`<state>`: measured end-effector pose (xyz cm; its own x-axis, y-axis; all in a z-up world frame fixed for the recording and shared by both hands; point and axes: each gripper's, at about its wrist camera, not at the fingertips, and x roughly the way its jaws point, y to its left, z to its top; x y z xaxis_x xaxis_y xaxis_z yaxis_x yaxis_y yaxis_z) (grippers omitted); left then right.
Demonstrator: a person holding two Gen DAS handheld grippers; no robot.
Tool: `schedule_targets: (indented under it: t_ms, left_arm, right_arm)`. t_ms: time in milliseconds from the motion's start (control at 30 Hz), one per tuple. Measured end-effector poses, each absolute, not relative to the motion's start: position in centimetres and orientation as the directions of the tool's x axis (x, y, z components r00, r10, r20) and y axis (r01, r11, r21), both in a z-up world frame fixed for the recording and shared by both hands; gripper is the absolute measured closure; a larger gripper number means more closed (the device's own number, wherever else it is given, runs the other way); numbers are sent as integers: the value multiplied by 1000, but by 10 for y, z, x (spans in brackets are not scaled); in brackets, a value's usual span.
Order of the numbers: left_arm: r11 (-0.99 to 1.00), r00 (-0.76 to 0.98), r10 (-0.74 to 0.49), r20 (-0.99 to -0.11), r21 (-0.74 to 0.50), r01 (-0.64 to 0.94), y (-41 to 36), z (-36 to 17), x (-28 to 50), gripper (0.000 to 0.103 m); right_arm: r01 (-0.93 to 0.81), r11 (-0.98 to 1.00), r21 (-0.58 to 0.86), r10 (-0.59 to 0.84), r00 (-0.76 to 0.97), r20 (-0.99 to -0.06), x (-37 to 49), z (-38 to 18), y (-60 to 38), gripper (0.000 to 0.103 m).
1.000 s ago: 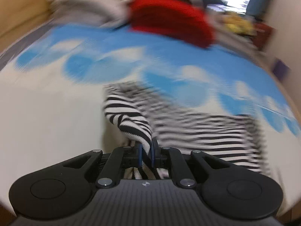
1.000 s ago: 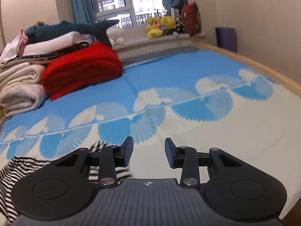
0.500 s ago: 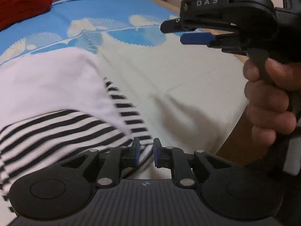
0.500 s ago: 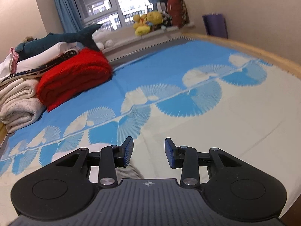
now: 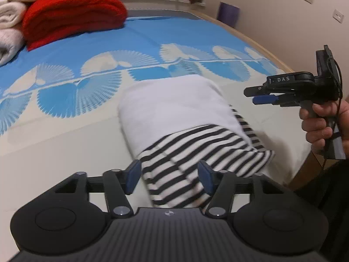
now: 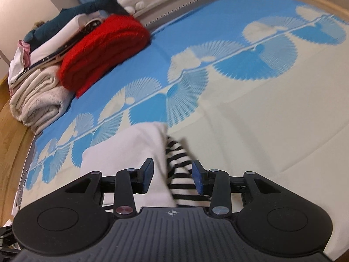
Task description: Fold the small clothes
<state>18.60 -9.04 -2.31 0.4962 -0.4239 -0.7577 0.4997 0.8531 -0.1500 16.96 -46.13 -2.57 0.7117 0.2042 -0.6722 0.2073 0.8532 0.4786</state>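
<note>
Cloth like this striped garment (image 5: 196,152) is light, limp and likely to slump, so I judge its hems and corners the best grip. It lies folded, white side partly up, on the cream part of the bedspread (image 5: 65,144), well apart from the red blanket (image 5: 72,15). My left gripper (image 5: 168,176) has just been opening: jaws wide, astride the striped edge without pinching. My right gripper (image 6: 172,175) hovers half-open over the garment's other edge, holding nothing.

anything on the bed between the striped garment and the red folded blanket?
Nothing: between the striped garment and the red blanket only bare blue-and-cream bedspread shows, in both wrist views.
</note>
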Motion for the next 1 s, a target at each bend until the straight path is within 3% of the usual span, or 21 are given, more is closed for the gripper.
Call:
schedule_targets:
  t_ms: [267,600,667,733,767,933,1000]
  left_arm:
    - [864,435,-504,-746,-438,248,-73,-66,204,31]
    - [878,399,-478,-782,-438,194,-89,-86,213,22]
    - [878,395,-479,-784,-438,194,-88,-88,217,22]
    - [875,388,-483,-785,-446,187,-87,-90,219,22]
    - [875,385,-484,-786,-448,185,-87,-90,219,21]
    - [873,377,-487,-787,-444,202,-90,-90,220,20]
    - [871,367,-492,-790,-444,211,-93,-91,220,19]
  right_arm:
    - [258,844,471,199,663,-721,193,-44,-443,56]
    - [250,870,426,192,623,-759,211,-59,-428,55]
    - [245,883,399,167,633,-756,213,-57,-423,61]
    - [228,879,420,186,647,-739,215,-55,-420,94]
    - [218,874,435,198,657,-727,215,-53,-418,99]
    - [214,828,518,184,769,-612,205,-33,-428,101]
    - [251,821,512,144,778,-612,202,-32,-436,101]
